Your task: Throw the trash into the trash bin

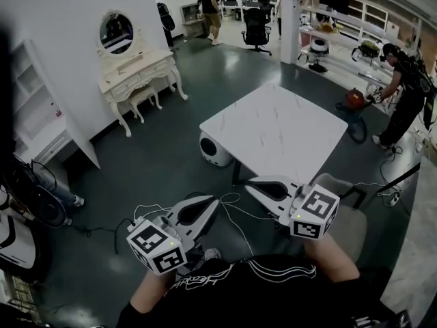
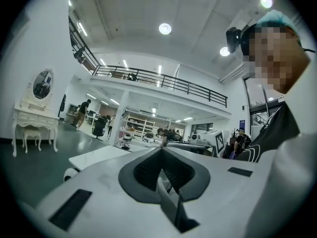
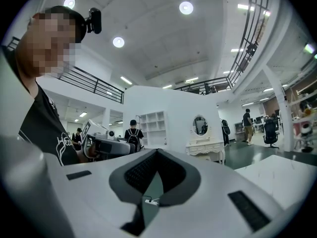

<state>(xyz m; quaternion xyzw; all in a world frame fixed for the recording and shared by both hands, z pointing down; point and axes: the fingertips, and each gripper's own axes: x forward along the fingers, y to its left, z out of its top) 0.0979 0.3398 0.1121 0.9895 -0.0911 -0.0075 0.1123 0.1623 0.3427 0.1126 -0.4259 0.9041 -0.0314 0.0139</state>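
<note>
White table [image 1: 273,132] is showing no trash; a round white tub [image 1: 214,150] at its near-left corner is possibly the bin. Left gripper [image 1: 213,203] and right gripper [image 1: 254,187] are hanging clenched, empty: trash is either already binned or out of sight.

Table [image 1: 276,132] sits mid-floor, with a bin [image 1: 214,150] on the floor at its left edge, partly under it. Back left, against the wall, stands a dressing table [image 1: 136,70] with a stool [image 1: 143,96] beneath. An office chair [image 1: 257,26] is far behind, and a person [image 1: 406,98] is right of the table.
</note>
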